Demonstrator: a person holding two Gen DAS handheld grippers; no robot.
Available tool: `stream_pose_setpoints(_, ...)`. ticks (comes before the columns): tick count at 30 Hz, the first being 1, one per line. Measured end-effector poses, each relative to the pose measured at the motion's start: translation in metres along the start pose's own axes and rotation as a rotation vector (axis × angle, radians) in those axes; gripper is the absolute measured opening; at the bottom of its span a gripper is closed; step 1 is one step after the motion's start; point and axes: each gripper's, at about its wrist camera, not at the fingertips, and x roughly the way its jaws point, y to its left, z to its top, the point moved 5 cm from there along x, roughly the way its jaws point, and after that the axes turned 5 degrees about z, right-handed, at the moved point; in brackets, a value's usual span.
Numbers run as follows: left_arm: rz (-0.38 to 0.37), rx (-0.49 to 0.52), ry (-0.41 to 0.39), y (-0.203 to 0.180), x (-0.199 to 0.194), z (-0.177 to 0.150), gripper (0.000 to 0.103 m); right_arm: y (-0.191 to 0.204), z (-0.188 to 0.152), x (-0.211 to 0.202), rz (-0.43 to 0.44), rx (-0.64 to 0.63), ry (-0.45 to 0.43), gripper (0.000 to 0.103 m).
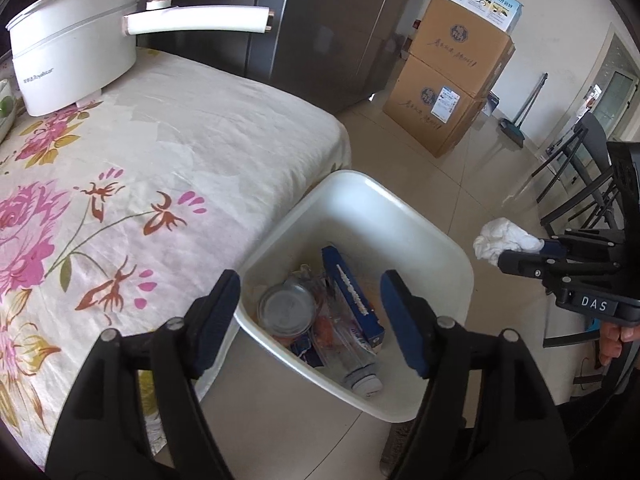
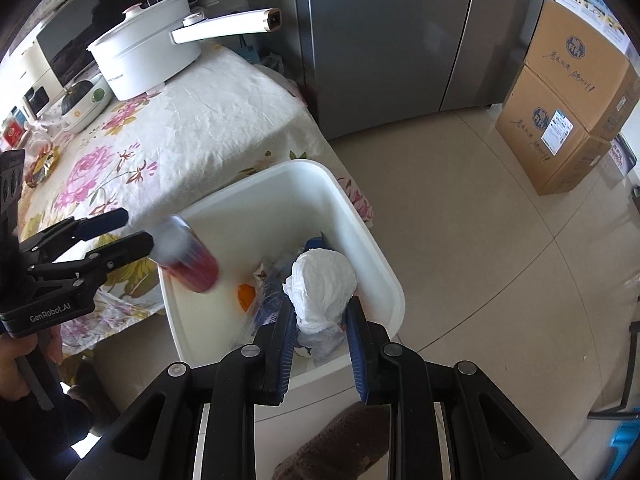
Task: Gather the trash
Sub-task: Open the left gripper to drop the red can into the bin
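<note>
A white plastic bin (image 1: 400, 200) stands on the floor against the table's corner. It holds a blue box (image 1: 352, 292), a clear bottle (image 1: 356, 364) and other scraps. My left gripper (image 1: 310, 292) is open above the bin's near-left rim. A red can with a grey top (image 2: 188, 260) appears blurred just off its fingertips (image 2: 140, 242), free of them, inside the bin's rim (image 2: 360, 216). My right gripper (image 2: 322, 312) is shut on a crumpled white tissue (image 2: 324, 276), held over the bin's near side. In the left wrist view that gripper (image 1: 520, 250) and the tissue (image 1: 500, 240) hang to the bin's right.
The table with a floral cloth (image 1: 160, 160) carries a white long-handled pot (image 1: 76, 40). A steel fridge (image 1: 320, 20) stands behind it, and stacked cardboard boxes (image 1: 448, 80) stand by the wall. A black chair (image 1: 580, 168) is at the right. A brown slipper (image 2: 340, 440) lies below the bin.
</note>
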Motion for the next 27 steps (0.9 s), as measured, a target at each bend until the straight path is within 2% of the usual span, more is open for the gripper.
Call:
stream_pose_setpoints(13, 0.071, -0.032, 0.000, 0.033, -0.019, -0.001, 0.078, 0.015, 0.006, 0.010, -0.003, -0.024, 0.019, 0.026)
stream_pose_setpoints(16, 0.083, -0.032, -0.002, 0.037, -0.023, -0.001, 0.080, 0.017, 0.008, 0.011, 0.003, -0.001, 0.023, 0.035)
stream_pose_setpoints(18, 0.095, -0.036, -0.004, 0.041, -0.027, -0.001, 0.082, 0.019, 0.009, 0.010, 0.012, 0.009, 0.018, 0.048)
stream_pose_setpoints(23, 0.105, -0.054, -0.006, 0.053, -0.032, -0.001, 0.082, 0.027, 0.011, 0.007, 0.020, -0.002, 0.005, 0.057)
stream_pose_setpoints(27, 0.113, -0.060, -0.008, 0.058, -0.038, -0.002, 0.082, 0.032, 0.013, 0.007, 0.020, -0.007, 0.005, 0.059)
